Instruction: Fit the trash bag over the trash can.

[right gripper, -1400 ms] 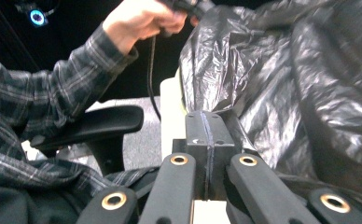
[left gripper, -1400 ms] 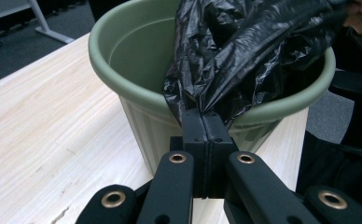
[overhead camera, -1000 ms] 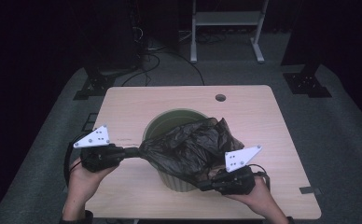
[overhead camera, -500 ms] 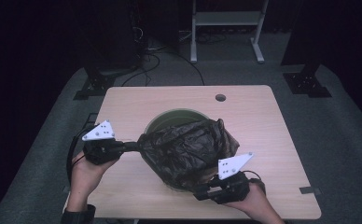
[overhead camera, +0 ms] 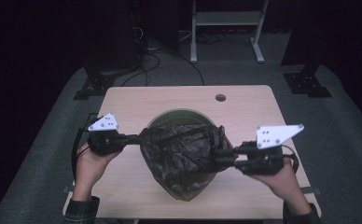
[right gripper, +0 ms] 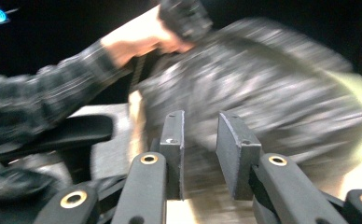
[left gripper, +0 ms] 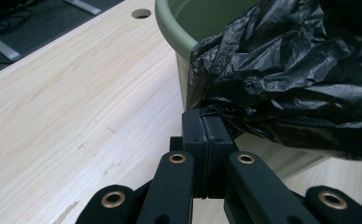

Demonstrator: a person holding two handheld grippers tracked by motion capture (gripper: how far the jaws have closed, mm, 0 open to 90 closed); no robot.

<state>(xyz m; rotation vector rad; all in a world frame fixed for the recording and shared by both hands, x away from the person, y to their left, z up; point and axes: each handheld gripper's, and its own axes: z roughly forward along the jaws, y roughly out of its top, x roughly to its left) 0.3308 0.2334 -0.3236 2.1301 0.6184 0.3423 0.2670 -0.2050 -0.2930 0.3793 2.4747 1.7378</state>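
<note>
High view: left gripper (overhead camera: 135,138) clamped on bag (overhead camera: 181,156) hem, right gripper (overhead camera: 223,158) jaws apart (blurred) — regrip the hem, then stretch it over bin (overhead camera: 179,115) rim.

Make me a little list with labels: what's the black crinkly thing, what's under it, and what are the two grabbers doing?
Work: pulling a black crinkled plastic bag over a round green bin
Bag: draped over the bin's near side
Left gripper: shut on the bag's edge
Right gripper: jaws apart, at the bag's right side
Surface: light wooden table
</note>
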